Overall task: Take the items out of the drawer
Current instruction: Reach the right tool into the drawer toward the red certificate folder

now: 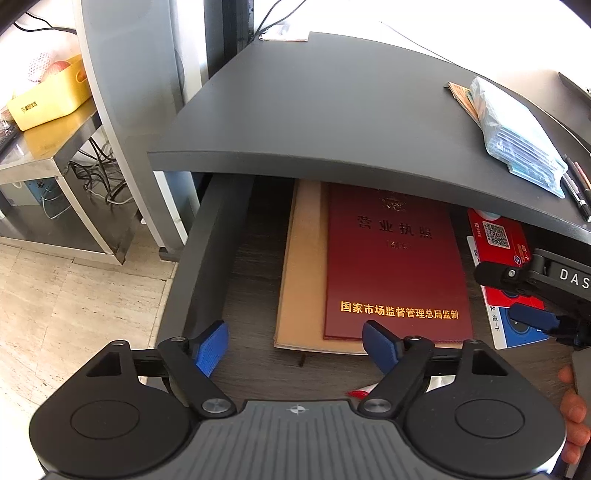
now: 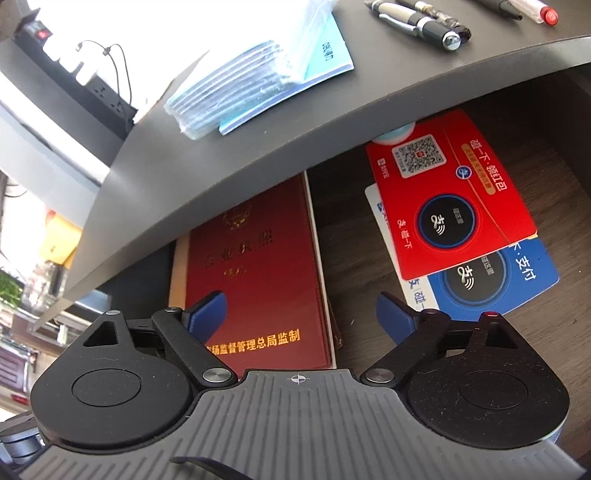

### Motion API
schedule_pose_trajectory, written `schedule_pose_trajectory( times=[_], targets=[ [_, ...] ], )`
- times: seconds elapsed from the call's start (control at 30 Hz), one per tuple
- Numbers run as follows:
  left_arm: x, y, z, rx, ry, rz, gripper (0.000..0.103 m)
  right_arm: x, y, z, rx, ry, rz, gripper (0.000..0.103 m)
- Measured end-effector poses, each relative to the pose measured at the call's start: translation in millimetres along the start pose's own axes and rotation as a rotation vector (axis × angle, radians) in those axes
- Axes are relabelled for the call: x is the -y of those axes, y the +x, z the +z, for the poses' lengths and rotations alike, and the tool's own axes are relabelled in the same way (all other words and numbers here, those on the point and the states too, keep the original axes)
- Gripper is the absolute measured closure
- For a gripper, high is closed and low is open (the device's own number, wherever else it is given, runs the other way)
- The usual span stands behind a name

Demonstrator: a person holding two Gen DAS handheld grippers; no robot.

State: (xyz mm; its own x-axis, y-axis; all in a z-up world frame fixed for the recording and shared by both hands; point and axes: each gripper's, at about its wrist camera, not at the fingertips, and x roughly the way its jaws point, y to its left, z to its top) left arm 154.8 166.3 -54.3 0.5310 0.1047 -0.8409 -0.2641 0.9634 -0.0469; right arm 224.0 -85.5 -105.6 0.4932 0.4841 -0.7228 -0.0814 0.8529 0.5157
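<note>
While pulled open under the dark desktop (image 1: 332, 110), drawer (image 1: 207, 240) holds dark red folder (image 1: 395, 266) lying on tan folder (image 1: 301, 266), red card (image 2: 450, 206) overlapping blue card (image 2: 517, 280) to the right. Only in left wrist view: yellow bin (image 1: 48, 99), steel table (image 1: 48, 147), tiled floor, fingers (image 1: 572, 410) at right edge. Only in right wrist view: power strip (image 2: 85, 74), pens (image 2: 421, 18) seen close, card print clear. Booklet stack (image 2: 258, 74) on desktop in both. Left gripper (image 1: 295, 345) spread wide, empty, over drawer front near folder edge. Right gripper (image 2: 301, 317) spread wide, empty, above folders and cards; touching or not, cannot tell.
</note>
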Motion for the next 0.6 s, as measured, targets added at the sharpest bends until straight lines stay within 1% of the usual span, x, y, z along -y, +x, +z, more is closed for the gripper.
schedule_pose_trajectory(
  times=[0.37,0.6],
  targets=[
    [-3.0,10.7,0.9,0.005,-0.026,0.002,0.021,1.8,2.9,1.4,-0.018,0.013,-0.019,0.011],
    [4.7,16.2,4.1,0.061,0.022,0.045,0.018,2.4,3.1,1.4,-0.018,0.013,-0.019,0.011]
  ],
)
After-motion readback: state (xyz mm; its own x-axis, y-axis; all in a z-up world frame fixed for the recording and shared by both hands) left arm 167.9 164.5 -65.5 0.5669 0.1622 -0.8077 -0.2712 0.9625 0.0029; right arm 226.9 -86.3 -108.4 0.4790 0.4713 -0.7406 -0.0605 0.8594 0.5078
